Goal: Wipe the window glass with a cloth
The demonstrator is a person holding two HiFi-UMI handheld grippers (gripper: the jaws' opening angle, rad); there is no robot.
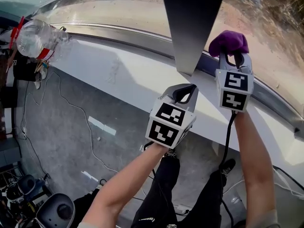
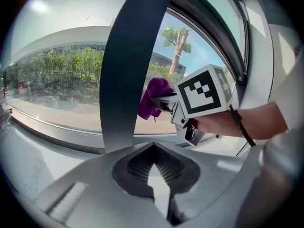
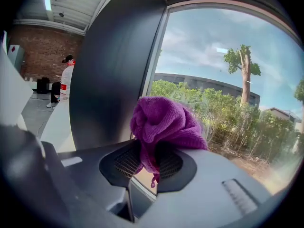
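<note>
Purple terry cloth point(image 3: 164, 122) sits bunched in my right gripper point(image 3: 152, 163). Both jaws are clamped on its lower folds, and a loose tail hangs down between the ribbed pads. In my head view the wad rides above that gripper's marker cube. It is raised to the lower part of the window glass point(image 1: 128, 11), just right of the dark grey upright post point(image 1: 190, 18). I cannot tell whether the fabric actually touches the pane.

My left gripper point(image 2: 153, 148) carries nothing. Its jaws are drawn together with the tips meeting, and only a thin sliver of light shows between the pads. It hangs lower than the right one and to its left, over the white sill point(image 1: 118, 75), pointing at the foot of the post.

Below my arms lies the grey floor point(image 1: 71, 127), with thin cables point(image 1: 71, 103) trailing across it. At the sill's far left end, well apart from both grippers, is a clear plastic bottle point(image 1: 38, 38) with a red cap. A metal frame rail point(image 1: 118, 30) runs along the base of the glass.

Through the pane I see sandy ground, green trees point(image 3: 244, 61) and blue sky. In the right gripper view, left of the post and far back in the room, a person in a white top point(image 3: 66, 82) stands near a brick wall point(image 3: 42, 46).
</note>
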